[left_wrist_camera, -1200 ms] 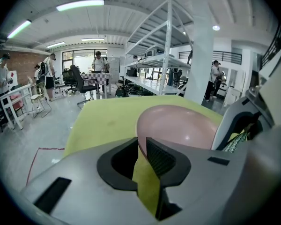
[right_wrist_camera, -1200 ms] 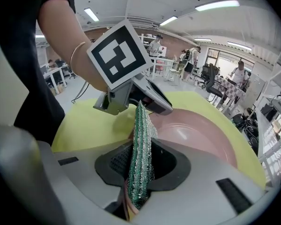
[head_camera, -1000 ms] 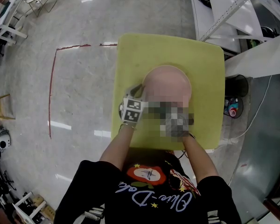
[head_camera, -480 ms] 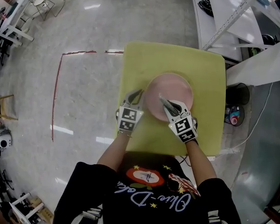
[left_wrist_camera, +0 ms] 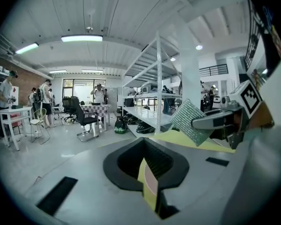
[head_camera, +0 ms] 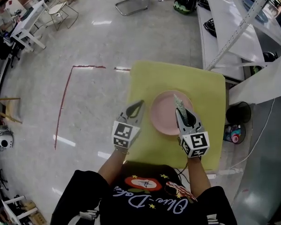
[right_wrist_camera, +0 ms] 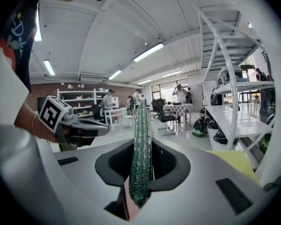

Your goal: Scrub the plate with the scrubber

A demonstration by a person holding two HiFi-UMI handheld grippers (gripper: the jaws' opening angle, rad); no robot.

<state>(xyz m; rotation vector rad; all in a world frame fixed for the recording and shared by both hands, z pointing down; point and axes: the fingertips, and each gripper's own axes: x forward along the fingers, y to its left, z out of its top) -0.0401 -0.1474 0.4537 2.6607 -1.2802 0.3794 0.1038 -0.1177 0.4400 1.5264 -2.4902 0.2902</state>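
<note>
My left gripper (head_camera: 139, 104) now stands clear of the plate (head_camera: 163, 114), drawn back to its left, jaws closed on nothing. My right gripper (head_camera: 185, 117) has shifted to the plate's right side, with the scrubber (head_camera: 180, 104) lifted off it

Worn on the day: a black short-sleeved T-shirt (head_camera: 145, 198) printed with a red-and-white oval badge, yellow stars and pale script lettering. The left gripper (head_camera: 139, 103) and right gripper (head_camera: 179, 110) are 2 light grey, tapered shells with black-lined jaw recesses and black rectangular slots. The left cube (head_camera: 122, 134) and right cube (head_camera: 195, 145) are white with black square markers.
</note>
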